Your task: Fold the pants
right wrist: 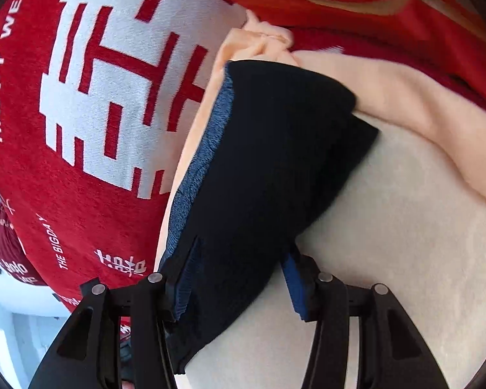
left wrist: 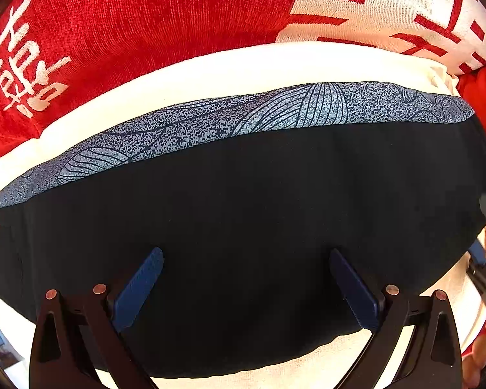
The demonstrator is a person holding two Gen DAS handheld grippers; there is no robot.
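- Left claw (left wrist: 246,288): its own camera looks straight down, and the two blue fingers (left wrist: 139,287) stand wide apart, each over the dark pants (left wrist: 243,220), with bare dark cloth filling the gap between them. Nothing is pinched.
- Just beyond those fingertips the pants lie flat as a folded black slab; farther out runs a speckled grey-blue band with a leaf pattern (left wrist: 275,113) along the far edge.
- Past the band comes a strip of cream cloth (left wrist: 210,71), then a red blanket with white lettering (left wrist: 129,16). Only this view shows the band's drawing clearly.
- At the right edge of the left view, a sliver of the other claw shows beside the end of the pants — too cut off to read.
- Right claw (right wrist: 239,278): its jaws stand about half open, with the near end of the pants between the blue fingers (right wrist: 295,288). The left finger lies against the banded edge; whether the pads actually press the cloth I cannot tell.
- From this claw the pants (right wrist: 275,149) stretch away to a folded corner, the band (right wrist: 204,162) on their left.
- Only the right view shows the cream cloth (right wrist: 388,227) spreading wide to the claw's right — and the big white symbol on the red blanket (right wrist: 97,81) to its left.
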